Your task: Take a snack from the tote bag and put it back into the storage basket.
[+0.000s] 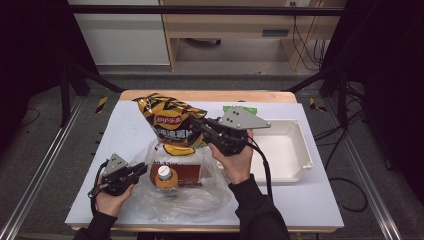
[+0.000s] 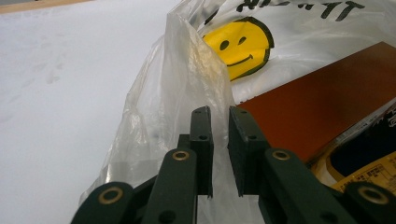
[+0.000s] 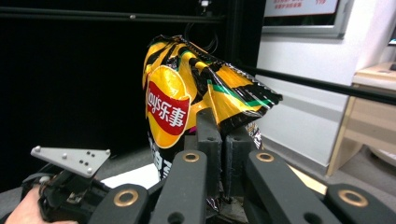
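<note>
Right gripper [image 1: 200, 125] clamping Lay's chip bag [image 1: 167, 120], hanging upright | plastic bag [image 1: 150, 152] lying below-left | left gripper [image 1: 141, 169] pinching its rim, nearer.

A white counter [image 1: 300, 200] with a pale wooden far edge stands inside a black metal frame [image 1: 200, 10]. On its right half sits a shallow white tray [image 1: 300, 145], set square to the edge. Just behind the tray's far left corner lies a small green item [image 1: 240, 108], too small to identify. Beyond the counter stands a light wooden desk [image 1: 235, 25], with black cables [image 1: 305, 45] hanging at its right end, and a white cabinet [image 1: 125, 35] to its left. Yellow-and-black striped tape [image 1: 101, 104] marks the grey floor at the counter's far left corner.
</note>
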Motion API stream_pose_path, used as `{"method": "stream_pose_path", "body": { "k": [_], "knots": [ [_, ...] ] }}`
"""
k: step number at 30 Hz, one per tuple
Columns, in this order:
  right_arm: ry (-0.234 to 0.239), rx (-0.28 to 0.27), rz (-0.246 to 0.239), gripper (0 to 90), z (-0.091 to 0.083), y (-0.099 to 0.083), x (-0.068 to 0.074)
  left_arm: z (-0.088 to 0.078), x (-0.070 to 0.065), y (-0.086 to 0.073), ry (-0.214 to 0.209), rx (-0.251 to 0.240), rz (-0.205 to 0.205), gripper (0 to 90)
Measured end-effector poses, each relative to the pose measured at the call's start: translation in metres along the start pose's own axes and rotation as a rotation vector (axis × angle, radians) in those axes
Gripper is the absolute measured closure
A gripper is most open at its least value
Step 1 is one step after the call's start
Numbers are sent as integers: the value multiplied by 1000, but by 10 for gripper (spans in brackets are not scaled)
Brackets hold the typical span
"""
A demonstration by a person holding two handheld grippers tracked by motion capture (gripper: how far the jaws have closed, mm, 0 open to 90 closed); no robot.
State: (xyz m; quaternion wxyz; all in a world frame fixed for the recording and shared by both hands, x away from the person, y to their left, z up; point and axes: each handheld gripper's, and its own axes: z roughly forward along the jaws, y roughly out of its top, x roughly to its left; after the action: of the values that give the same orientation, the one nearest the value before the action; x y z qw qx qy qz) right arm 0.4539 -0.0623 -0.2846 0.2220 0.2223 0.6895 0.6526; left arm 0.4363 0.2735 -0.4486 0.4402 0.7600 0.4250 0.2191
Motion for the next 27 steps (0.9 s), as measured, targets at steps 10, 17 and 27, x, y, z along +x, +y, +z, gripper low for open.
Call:
{"method": "stream_pose_path", "body": {
  "k": [10, 17, 27],
  "knots": [
    [-64, -11, -12, 884, -21, 10, -15, -5, 1, 1, 2, -23, -10, 796],
    [-136, 4, 0, 885, -43, 3, -36, -14, 3, 6, 14, -66, -21, 755],
    [-225, 41, 49, 885, -82, -25, -63, -29, 9, 14, 45, -120, -37, 648]
  ]
}}
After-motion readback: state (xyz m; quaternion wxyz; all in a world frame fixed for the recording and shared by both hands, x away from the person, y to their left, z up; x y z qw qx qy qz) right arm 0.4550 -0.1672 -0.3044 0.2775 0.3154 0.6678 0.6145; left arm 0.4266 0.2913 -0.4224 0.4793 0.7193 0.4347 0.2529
